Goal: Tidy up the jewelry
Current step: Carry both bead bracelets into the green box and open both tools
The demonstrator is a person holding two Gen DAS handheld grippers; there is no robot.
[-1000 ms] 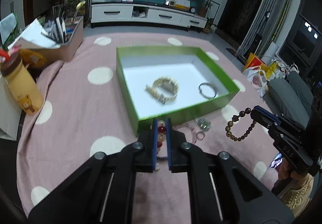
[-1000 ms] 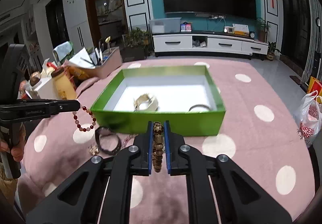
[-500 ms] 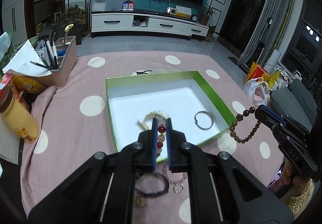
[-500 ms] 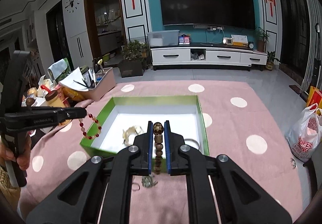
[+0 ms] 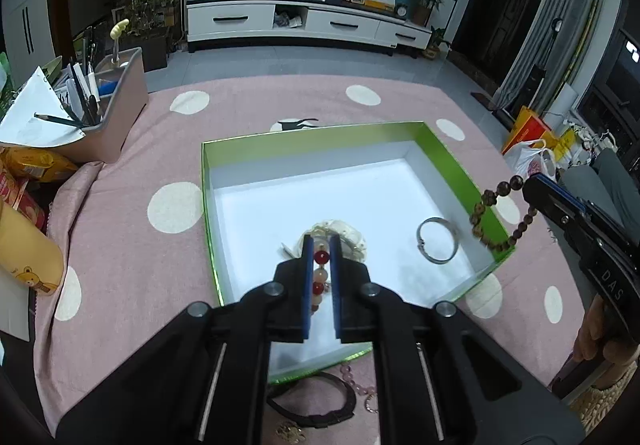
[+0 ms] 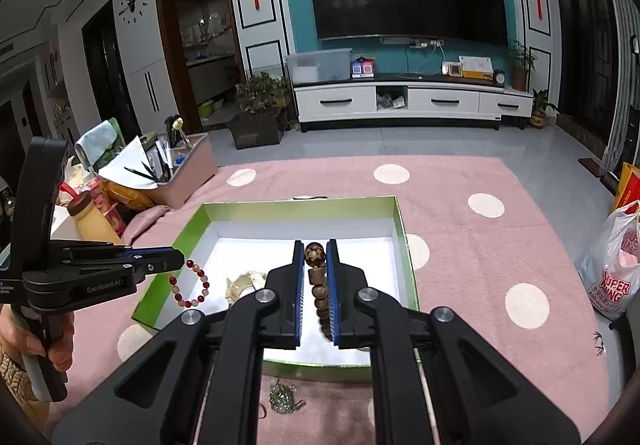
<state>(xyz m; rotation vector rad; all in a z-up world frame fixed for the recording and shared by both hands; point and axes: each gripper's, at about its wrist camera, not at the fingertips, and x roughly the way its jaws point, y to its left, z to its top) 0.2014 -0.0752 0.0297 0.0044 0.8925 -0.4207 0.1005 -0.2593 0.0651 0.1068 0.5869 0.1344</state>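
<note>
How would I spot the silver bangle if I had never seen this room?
Find the green box with the white floor on the pink dotted cloth. Inside, near its right wall, lies the silver bangle, flat and alone. Unlike the pale watch beside it, it is one plain, thin metal ring without beads.

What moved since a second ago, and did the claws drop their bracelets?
Both claws carried their bracelets from the cloth in front of the green box to above it. The left claw still grips the red-and-white bracelet, the right claw the brown bead bracelet. Nothing dropped; the watch and silver bangle stayed put.
</note>
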